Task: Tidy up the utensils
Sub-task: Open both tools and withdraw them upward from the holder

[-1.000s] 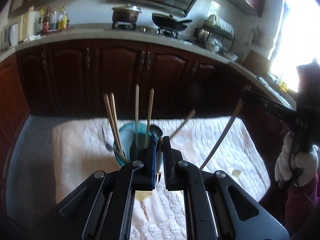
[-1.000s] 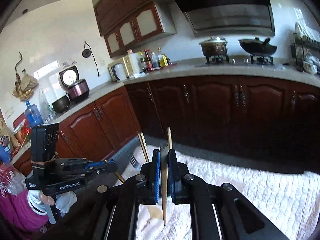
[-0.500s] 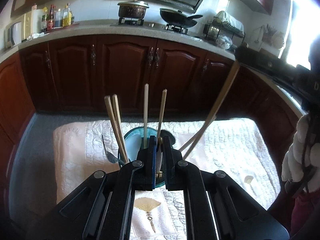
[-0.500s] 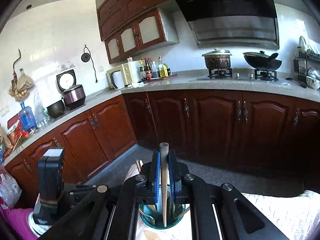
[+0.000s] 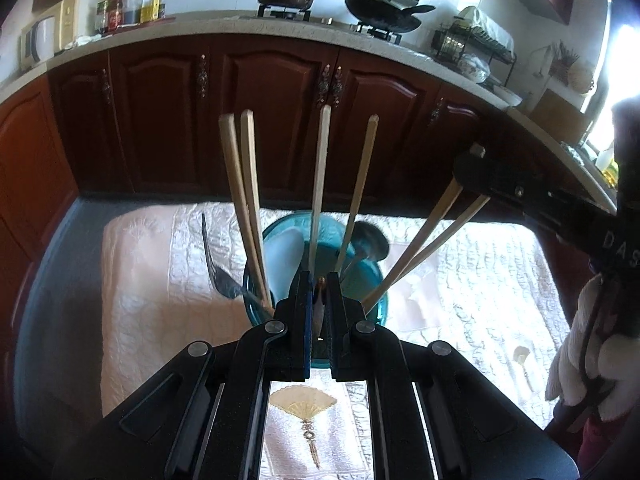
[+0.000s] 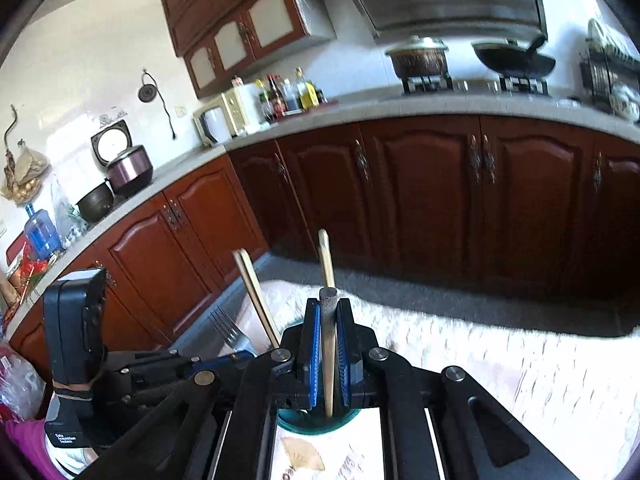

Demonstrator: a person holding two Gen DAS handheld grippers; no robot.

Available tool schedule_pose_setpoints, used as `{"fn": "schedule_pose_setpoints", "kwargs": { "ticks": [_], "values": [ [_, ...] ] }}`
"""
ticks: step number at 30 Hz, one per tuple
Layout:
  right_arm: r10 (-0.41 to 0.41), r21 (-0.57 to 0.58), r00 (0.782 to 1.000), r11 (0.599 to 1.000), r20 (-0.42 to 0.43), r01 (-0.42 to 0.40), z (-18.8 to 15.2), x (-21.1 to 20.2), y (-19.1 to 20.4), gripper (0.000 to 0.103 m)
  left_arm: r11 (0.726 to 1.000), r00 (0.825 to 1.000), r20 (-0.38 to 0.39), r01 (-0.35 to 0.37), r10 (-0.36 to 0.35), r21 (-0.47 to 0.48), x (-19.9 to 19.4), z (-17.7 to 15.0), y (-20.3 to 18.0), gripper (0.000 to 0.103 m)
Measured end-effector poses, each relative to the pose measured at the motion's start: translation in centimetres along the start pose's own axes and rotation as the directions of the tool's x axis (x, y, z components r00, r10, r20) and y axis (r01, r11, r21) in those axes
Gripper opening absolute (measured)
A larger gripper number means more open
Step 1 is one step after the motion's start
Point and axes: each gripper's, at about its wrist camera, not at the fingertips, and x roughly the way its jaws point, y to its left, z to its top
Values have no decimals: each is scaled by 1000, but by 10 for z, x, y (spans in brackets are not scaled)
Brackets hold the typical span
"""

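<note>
A teal cup (image 5: 304, 216) stands on a white quilted cloth (image 5: 480, 280) and holds several wooden chopsticks (image 5: 244, 200), a fork (image 5: 216, 264) and a spoon (image 5: 370, 240). My left gripper (image 5: 319, 280) hangs right over the cup's near rim, shut on a thin brownish utensil whose kind I cannot tell. My right gripper (image 5: 468, 168) comes in from the right, shut on a pair of chopsticks (image 5: 424, 240) that slant down with their tips inside the cup. In the right wrist view the right gripper (image 6: 328, 308) clamps the chopsticks (image 6: 329, 352) above the cup (image 6: 320, 424).
Dark wooden cabinets (image 5: 280, 120) run behind the cloth, under a counter with a pot and a wok. A person's white-gloved hand (image 5: 580, 340) holds the right gripper. A small pale piece (image 5: 520, 356) lies on the cloth at the right. A fan motif (image 5: 302, 404) is on the near cloth.
Both grippers have sunk toward the cup. The right one swung in from the right, and its chopsticks' tips now sit inside the cup. The cup looks larger in the left view.
</note>
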Motion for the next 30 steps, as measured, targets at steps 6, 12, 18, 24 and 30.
{"fn": "schedule_pose_setpoints", "kwargs": {
  "ticks": [6,12,18,24,30],
  "values": [
    [-3,33,1000,999,-14,3,-13,1,-11,7,1000,999,-32,-7,6,-14,15,-10,1,4],
    [-2,61,1000,998,-20,3,-15,-3,-20,14,1000,999,-46,-11,11,-12,21,-14,-3,4],
    [11,60,1000,998,-15,-10,-20,-14,-16,24,1000,998,-53,-15,14,-24,22,-15,-3,9],
    [29,74,1000,997,10,-30,-22,-32,-14,28,999,998,-55,-14,12,-33,16,-19,-7,35],
    [17,73,999,997,31,-19,-28,-51,-11,31,999,999,-8,-34,34,-3,-4,-21,-16,41]
  ]
}}
